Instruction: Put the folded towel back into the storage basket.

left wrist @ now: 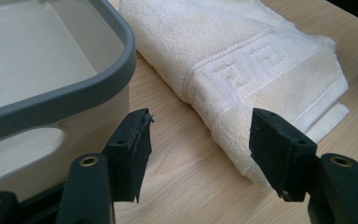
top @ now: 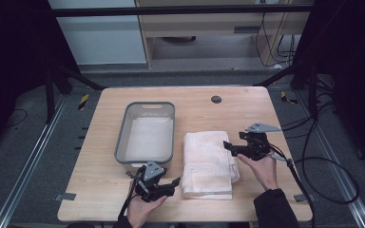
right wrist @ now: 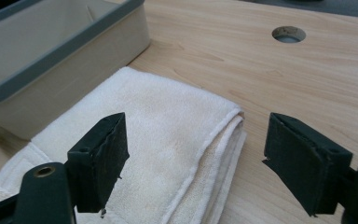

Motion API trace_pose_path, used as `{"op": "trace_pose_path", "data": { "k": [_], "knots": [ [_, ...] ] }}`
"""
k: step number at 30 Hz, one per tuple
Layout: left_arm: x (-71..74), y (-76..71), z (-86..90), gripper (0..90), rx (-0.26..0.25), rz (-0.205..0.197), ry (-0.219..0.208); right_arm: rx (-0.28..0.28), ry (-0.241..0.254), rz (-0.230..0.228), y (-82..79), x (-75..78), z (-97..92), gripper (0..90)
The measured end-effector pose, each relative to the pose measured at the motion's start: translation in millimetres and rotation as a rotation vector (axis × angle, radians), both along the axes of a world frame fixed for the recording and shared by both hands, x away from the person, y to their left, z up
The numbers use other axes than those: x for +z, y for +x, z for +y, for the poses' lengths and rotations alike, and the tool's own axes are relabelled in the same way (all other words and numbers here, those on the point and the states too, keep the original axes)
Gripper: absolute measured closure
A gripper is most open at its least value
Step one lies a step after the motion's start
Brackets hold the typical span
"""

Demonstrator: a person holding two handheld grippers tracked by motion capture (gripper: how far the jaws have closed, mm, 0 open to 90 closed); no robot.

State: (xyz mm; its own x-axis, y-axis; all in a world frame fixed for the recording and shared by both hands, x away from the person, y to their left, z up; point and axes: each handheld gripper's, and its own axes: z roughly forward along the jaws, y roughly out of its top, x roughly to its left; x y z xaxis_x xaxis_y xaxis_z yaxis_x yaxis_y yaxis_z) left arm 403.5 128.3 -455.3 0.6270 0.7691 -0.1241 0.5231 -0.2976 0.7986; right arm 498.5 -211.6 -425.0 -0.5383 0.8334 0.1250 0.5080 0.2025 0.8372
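A folded white towel (top: 208, 163) with a woven key-pattern band lies on the wooden table, right of a grey-rimmed plastic basin (top: 147, 133). My left gripper (top: 173, 183) is low at the towel's near left corner, jaws open, nothing between them; in its own view the towel (left wrist: 242, 65) lies ahead and the basin (left wrist: 51, 88) is at the left. My right gripper (top: 229, 146) hovers at the towel's right edge, open, pointing left. In the right gripper view the towel's folded corner (right wrist: 168, 140) sits between and below the jaws, untouched, with the basin (right wrist: 51, 56) beyond.
The basin looks empty. A round cable hole (top: 216, 99) sits in the table's far middle. Black cables (top: 313, 161) trail off the right side. The table's near edge runs just below my left hand.
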Motion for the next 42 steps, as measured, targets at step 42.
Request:
{"op": "trace_pose_path", "data": {
  "k": [42],
  "knots": [
    [-29.0, 36.8, -57.8, 31.0, -0.021, 0.007, 0.038, -0.007, -0.024, 0.145, 38.2, -50.7, 17.7, 28.2]
  ]
}}
